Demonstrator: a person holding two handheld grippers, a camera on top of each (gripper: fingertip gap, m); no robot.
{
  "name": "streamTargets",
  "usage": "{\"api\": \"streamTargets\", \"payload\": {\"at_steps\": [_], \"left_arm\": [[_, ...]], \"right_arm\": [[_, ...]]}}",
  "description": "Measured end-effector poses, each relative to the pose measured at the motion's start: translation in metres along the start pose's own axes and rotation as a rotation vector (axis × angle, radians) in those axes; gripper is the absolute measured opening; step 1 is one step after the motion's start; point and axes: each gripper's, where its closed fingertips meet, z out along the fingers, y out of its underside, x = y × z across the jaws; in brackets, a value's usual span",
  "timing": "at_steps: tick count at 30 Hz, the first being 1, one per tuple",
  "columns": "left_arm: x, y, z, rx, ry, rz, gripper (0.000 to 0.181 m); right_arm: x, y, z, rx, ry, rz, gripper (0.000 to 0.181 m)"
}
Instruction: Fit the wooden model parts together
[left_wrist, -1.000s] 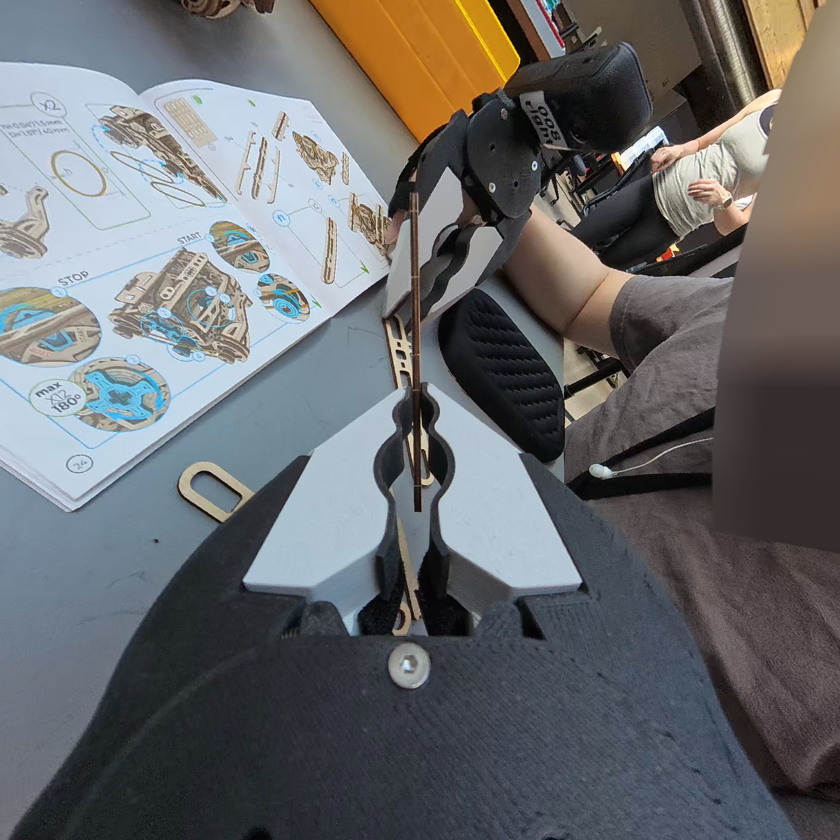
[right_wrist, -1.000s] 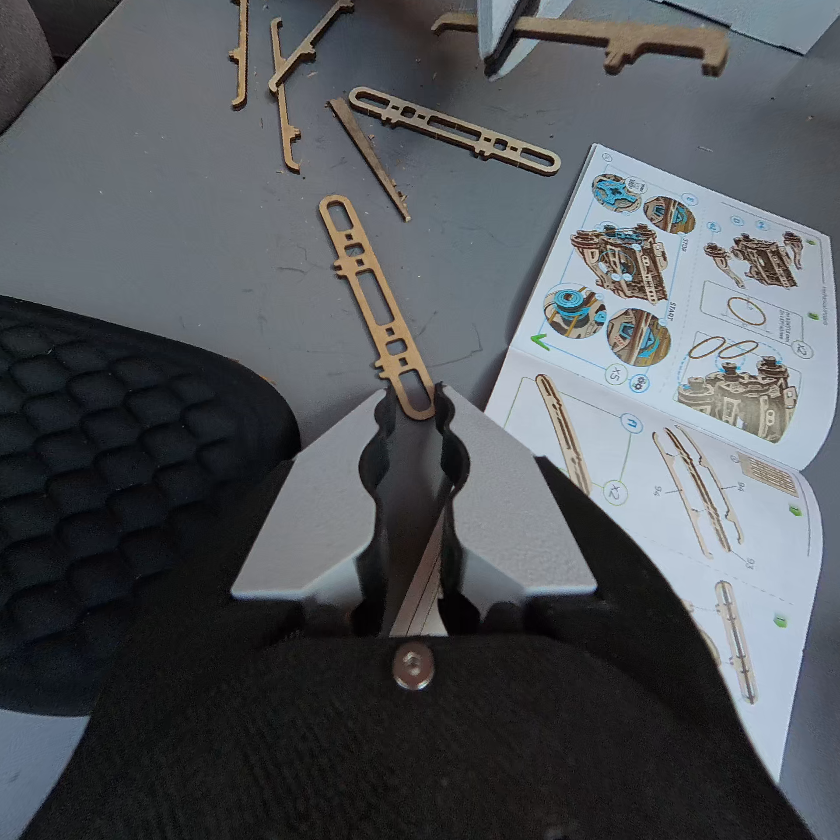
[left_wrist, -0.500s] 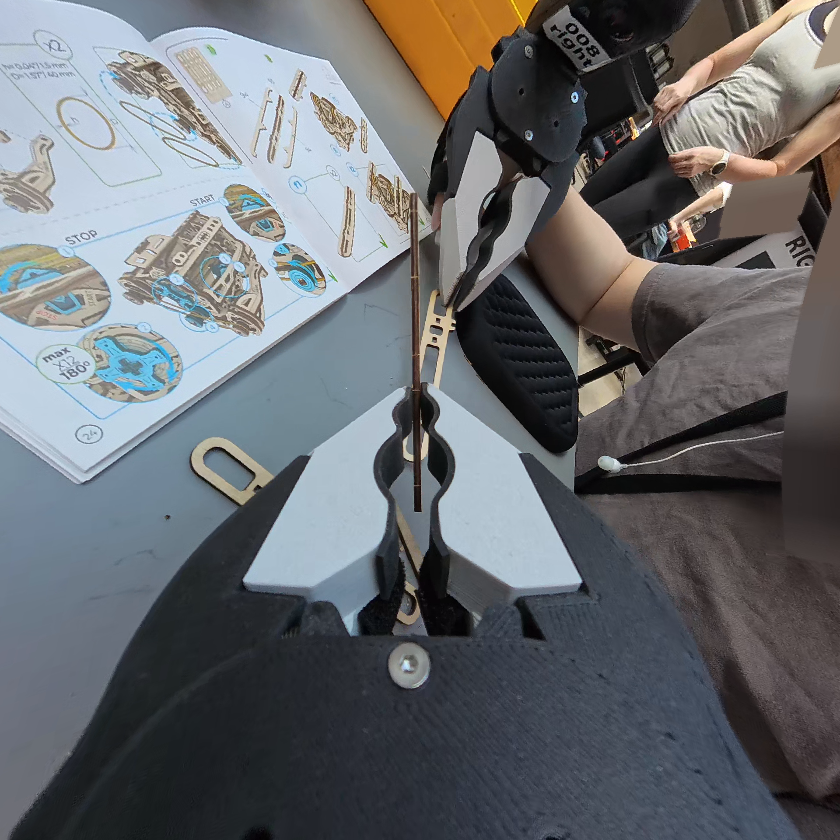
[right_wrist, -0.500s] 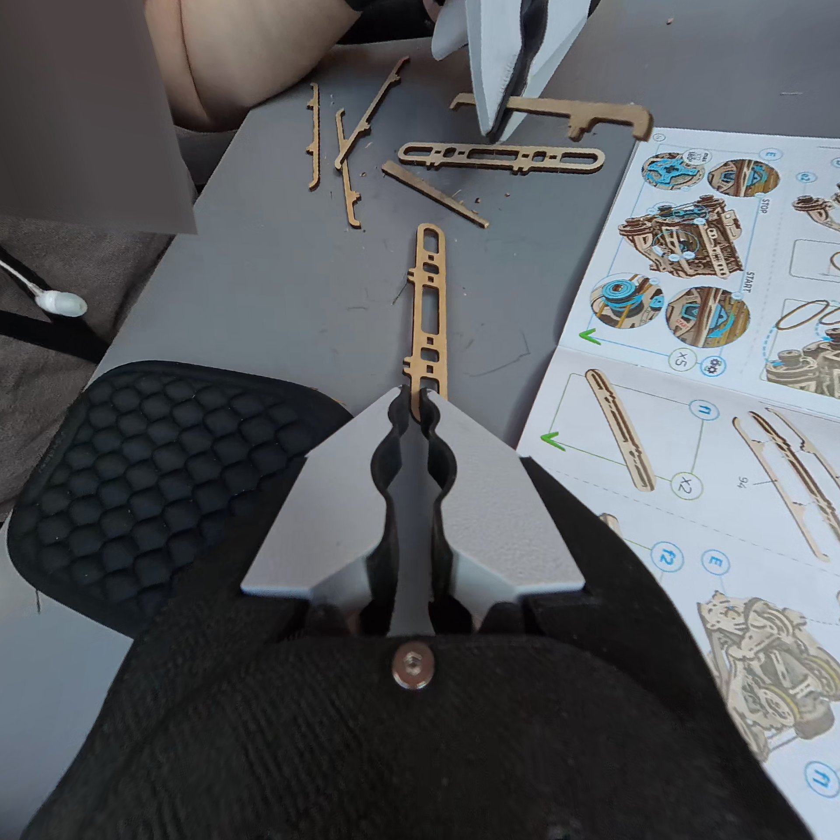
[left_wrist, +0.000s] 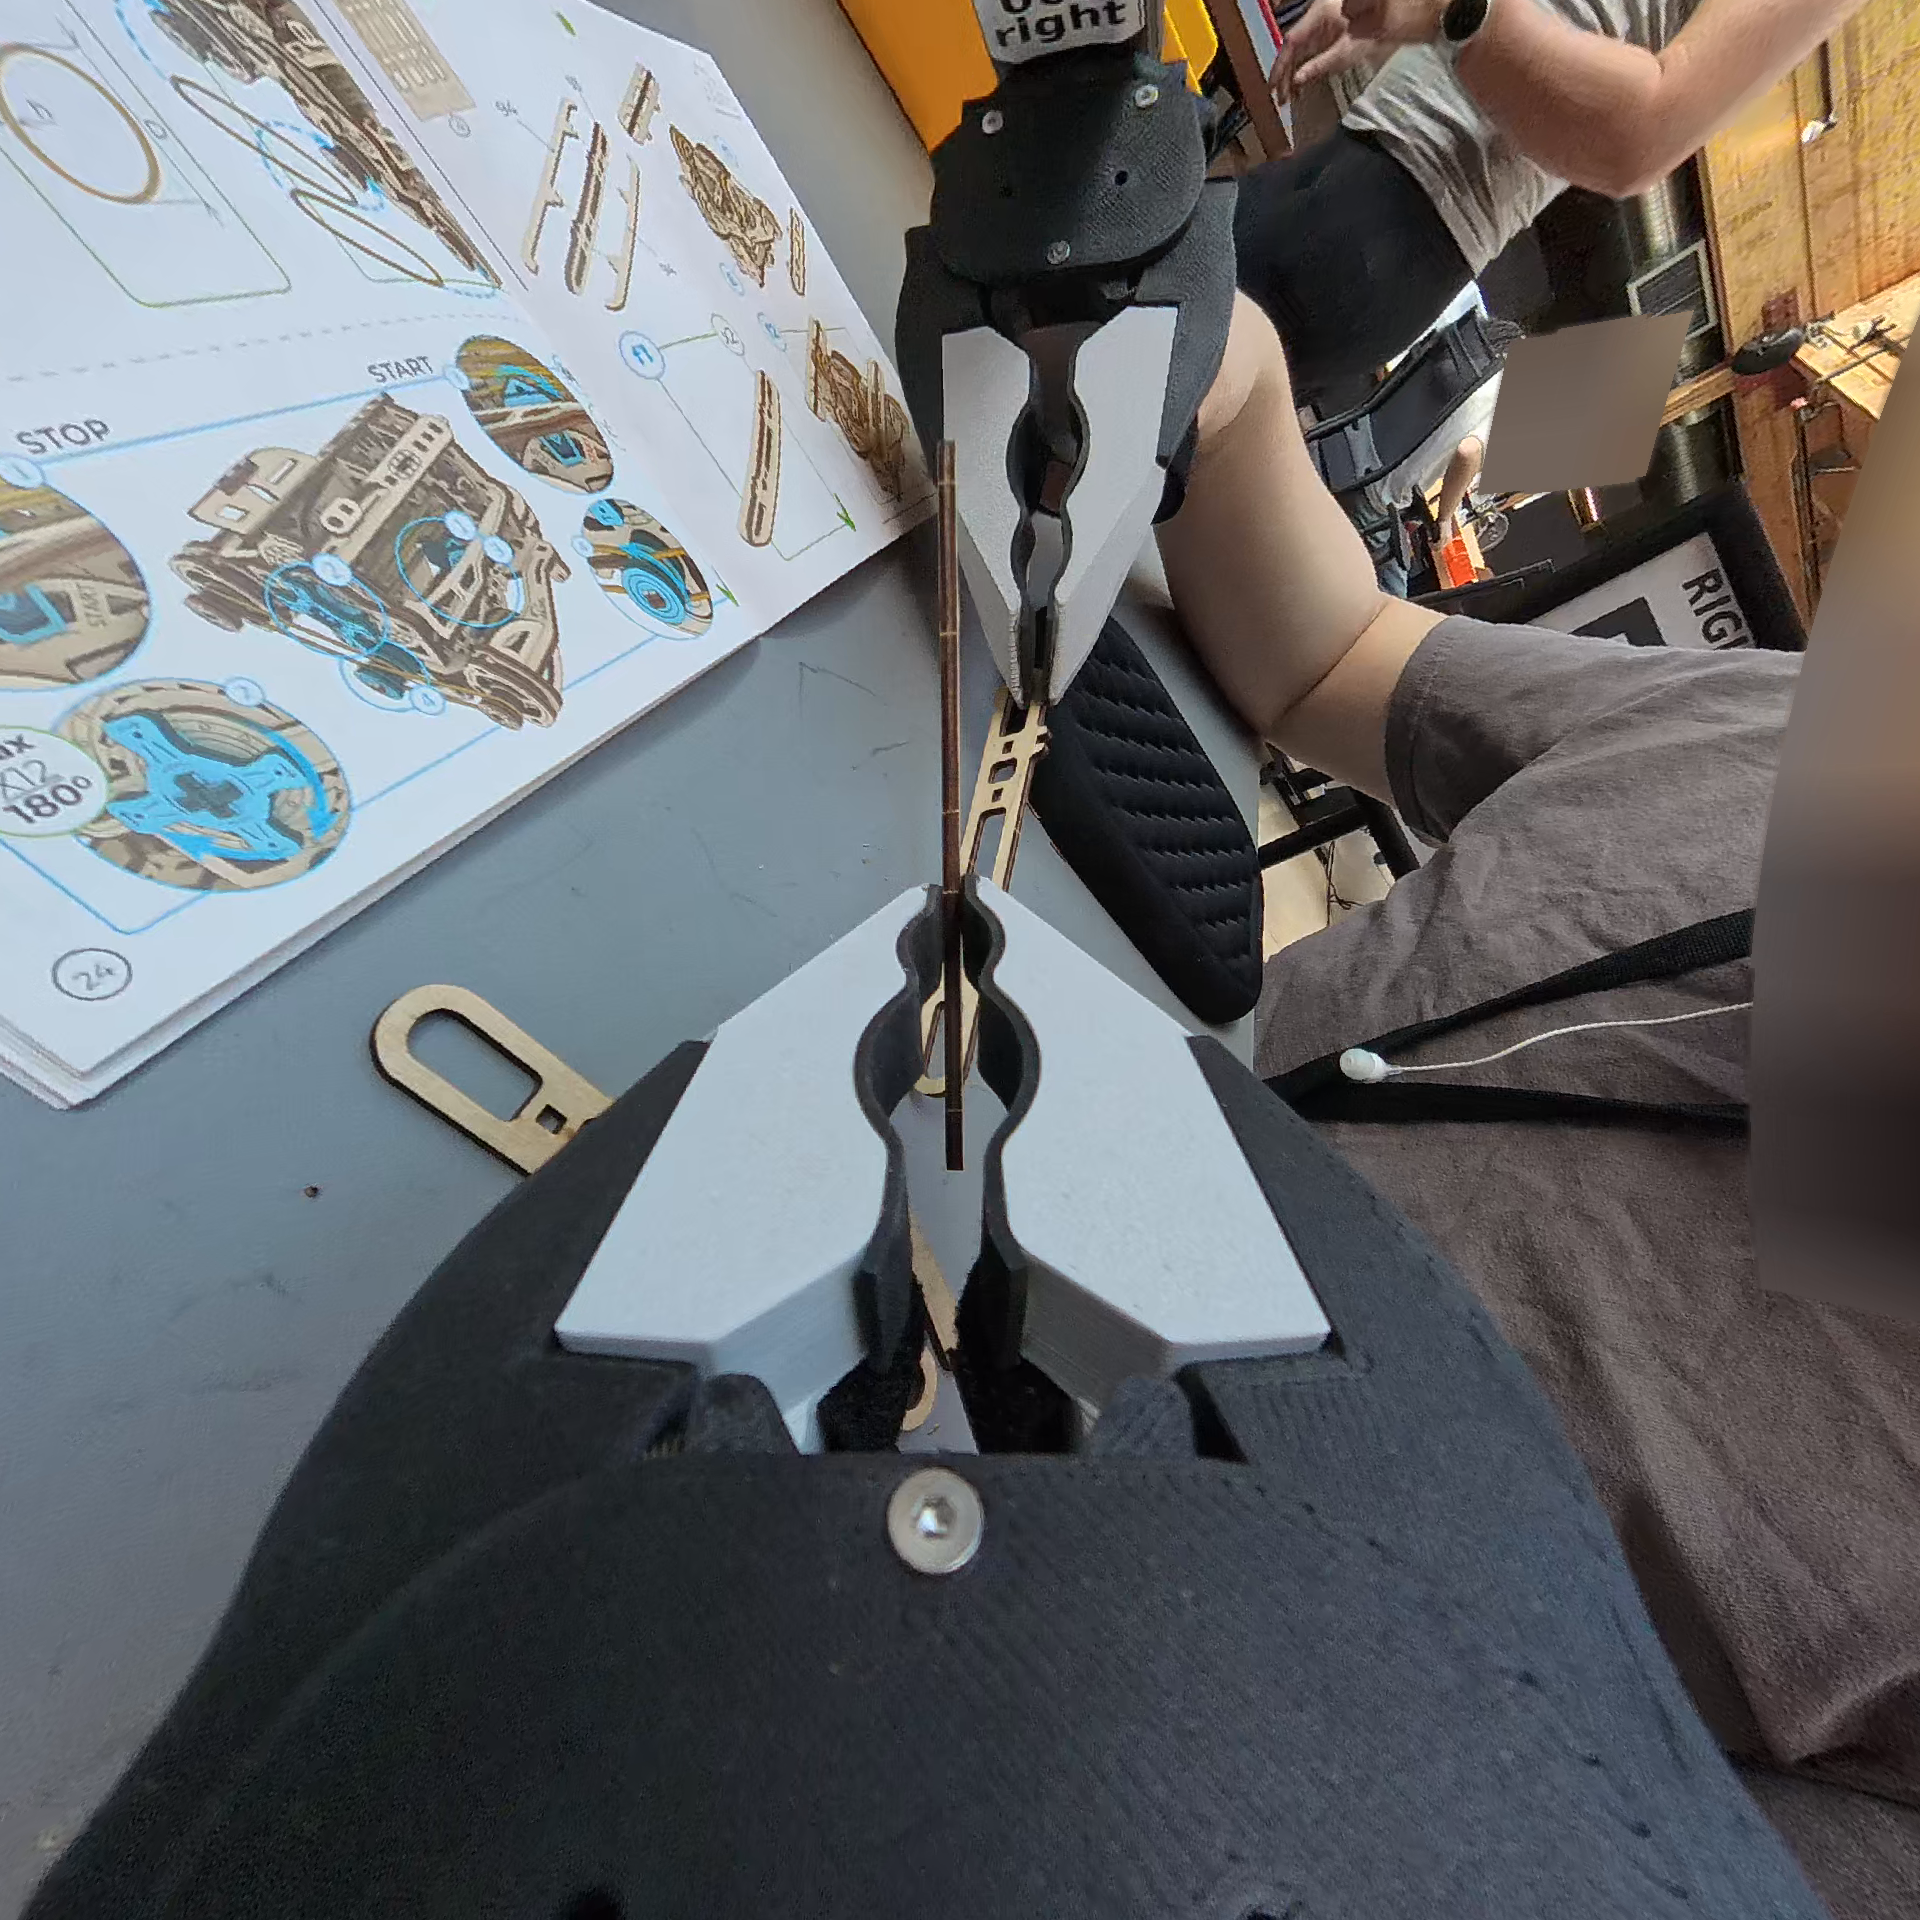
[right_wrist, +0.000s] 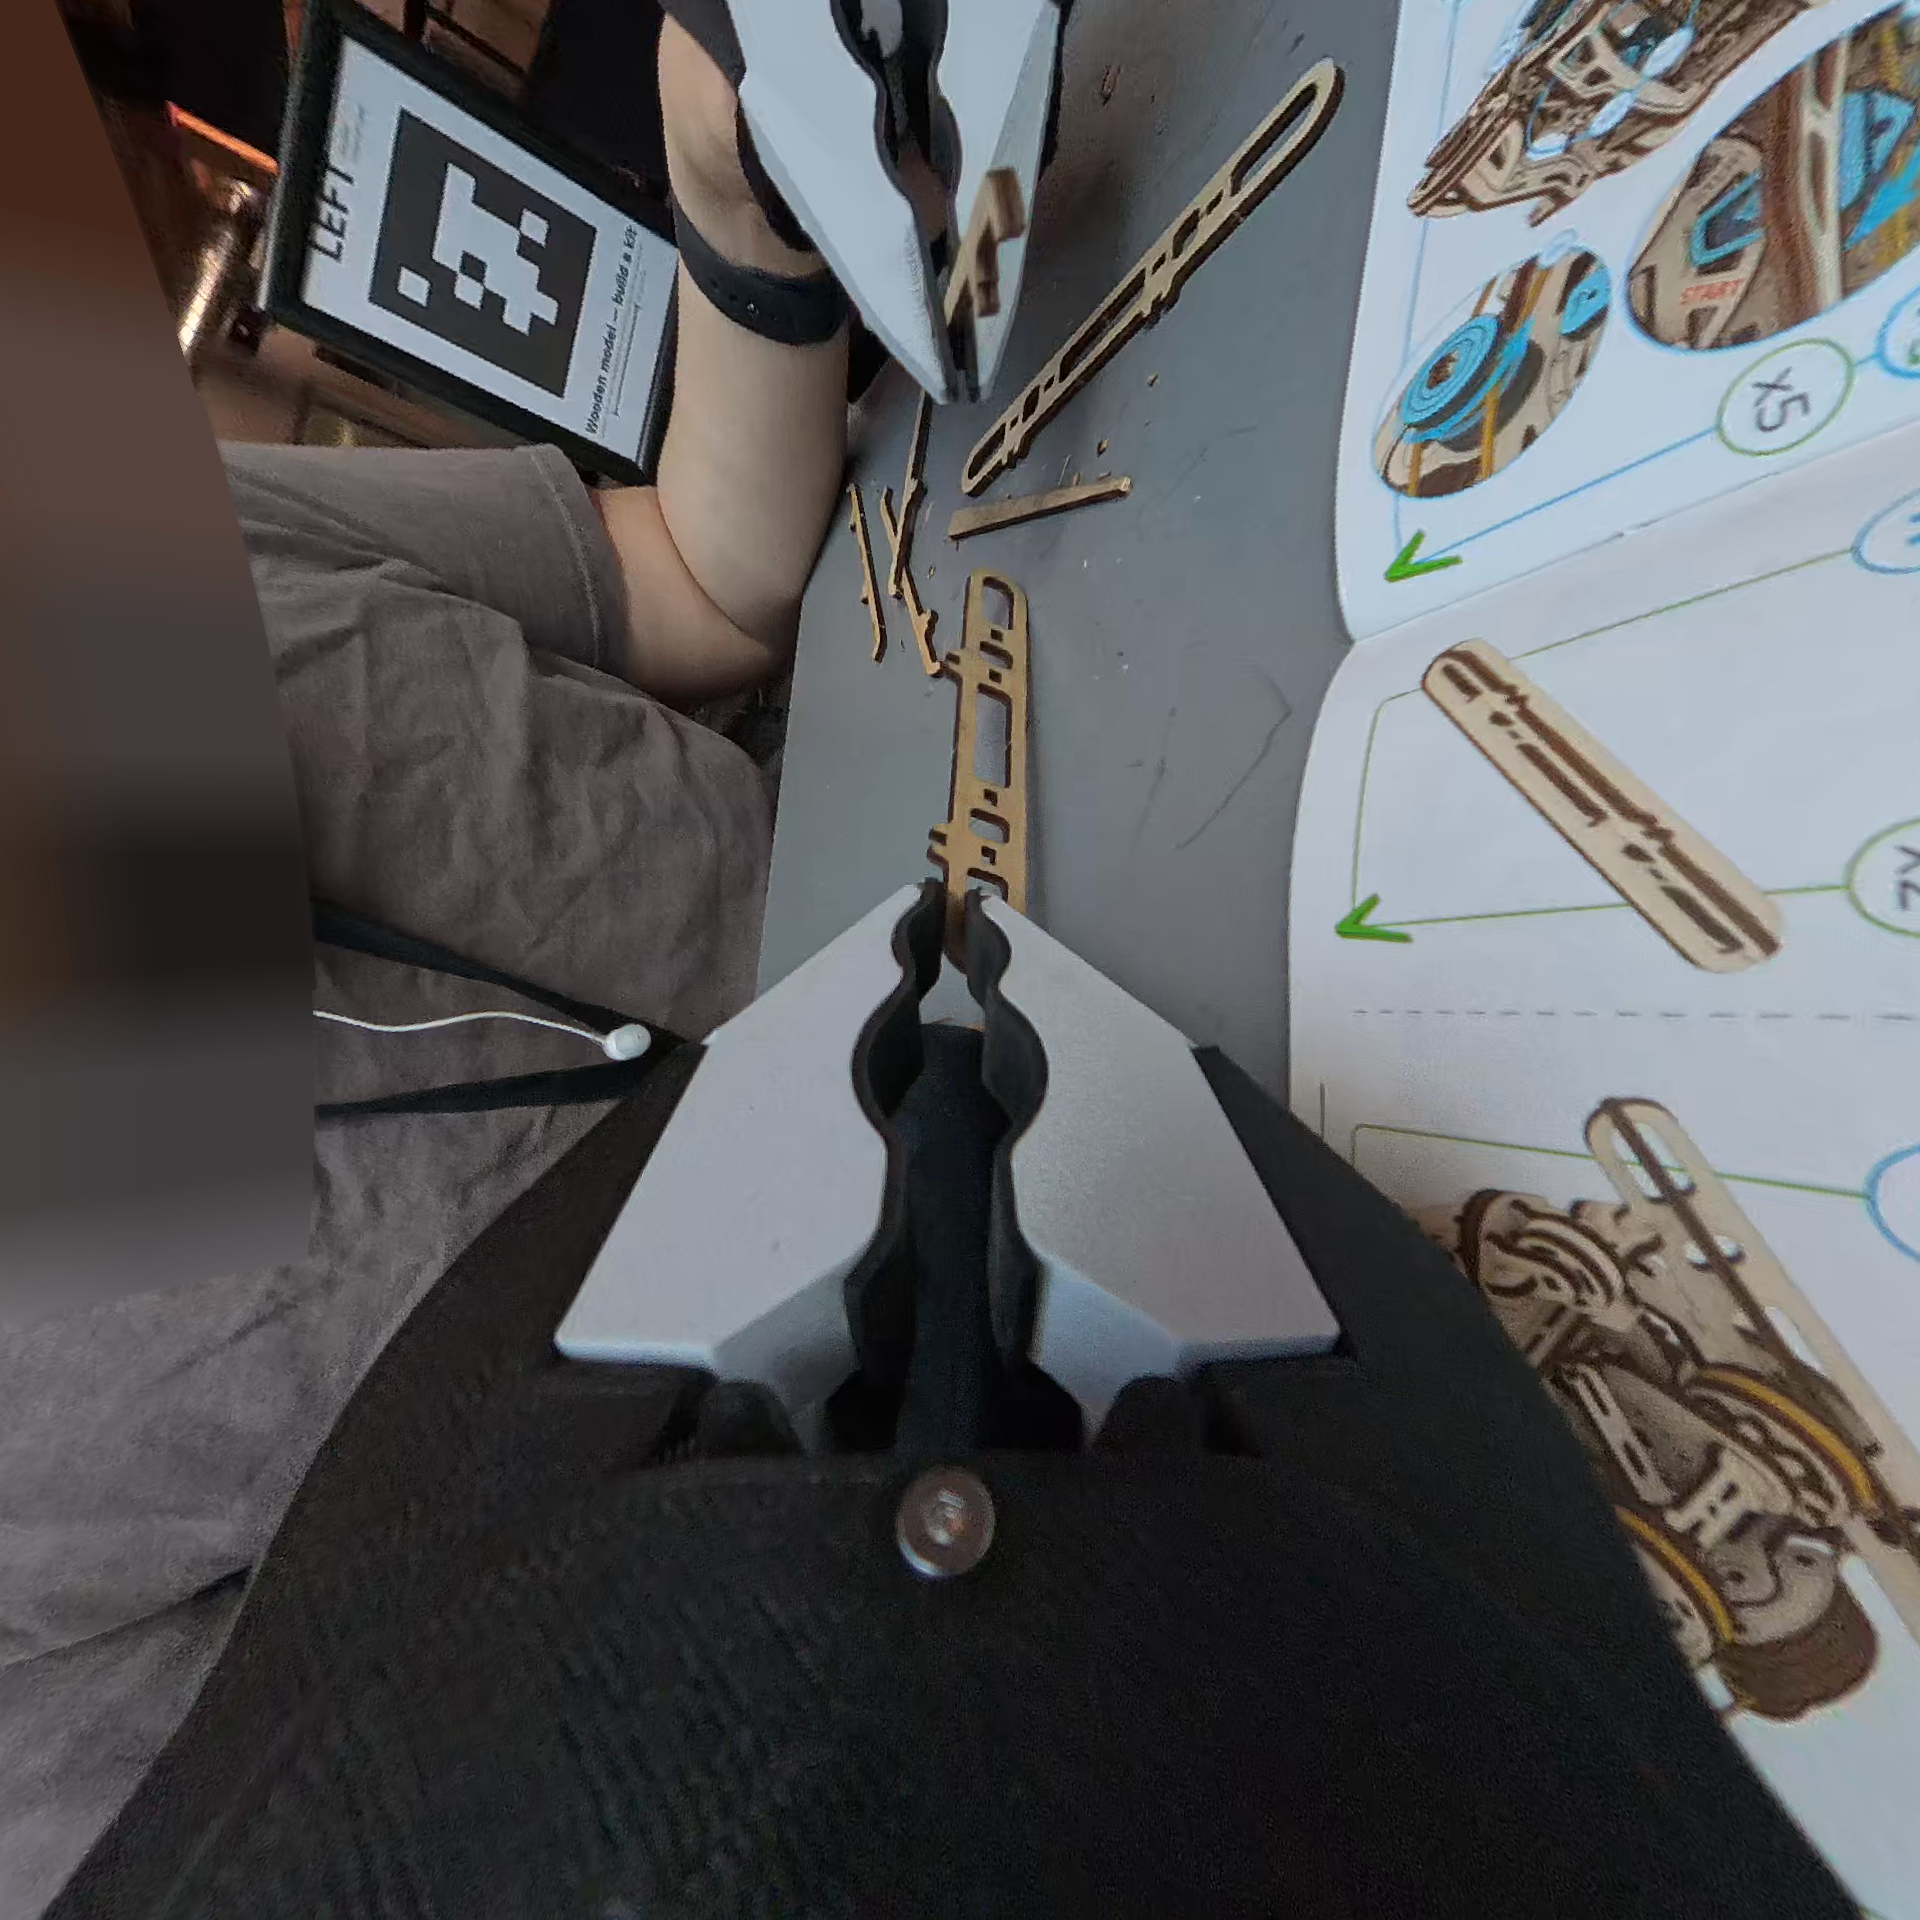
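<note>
The right tool (right_wrist: 954, 902) has its fingers almost closed on the near end of the flat slotted wooden strip (right_wrist: 989, 748), which lies on the grey surface (right_wrist: 1164, 727) with its long axis running straight away from the tool. The left tool (left_wrist: 951, 914) is clamped on a thin wooden bar (left_wrist: 949, 675) seen edge-on, held just left of the right tool. Whether the strip is really pinched, I cannot say surely.

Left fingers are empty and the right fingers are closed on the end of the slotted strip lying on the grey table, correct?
Not quite: the left gripper is not empty. The left wrist view shows it shut on a thin wooden piece, seen edge-on. The rest holds: the right gripper is closed on the end of the slotted strip on the grey table.
</note>
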Motion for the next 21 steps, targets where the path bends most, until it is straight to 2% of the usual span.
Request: {"api": "streamTargets", "payload": {"at_steps": [6,11,21], "left_arm": [[-0.001,0.006,0.007,-0.038,0.013,-0.018,0.000],[-0.001,0.009,0.010,-0.051,0.026,-0.033,0.000],[-0.004,0.010,0.013,-0.063,0.014,-0.001,0.000]], "right_arm": [[0.009,-0.003,0.001,0.033,0.008,0.118,0.001],[0.020,0.002,0.001,0.012,0.055,0.113,0.002],[0.012,-0.005,-0.003,0.075,-0.051,0.236,0.001]]}}
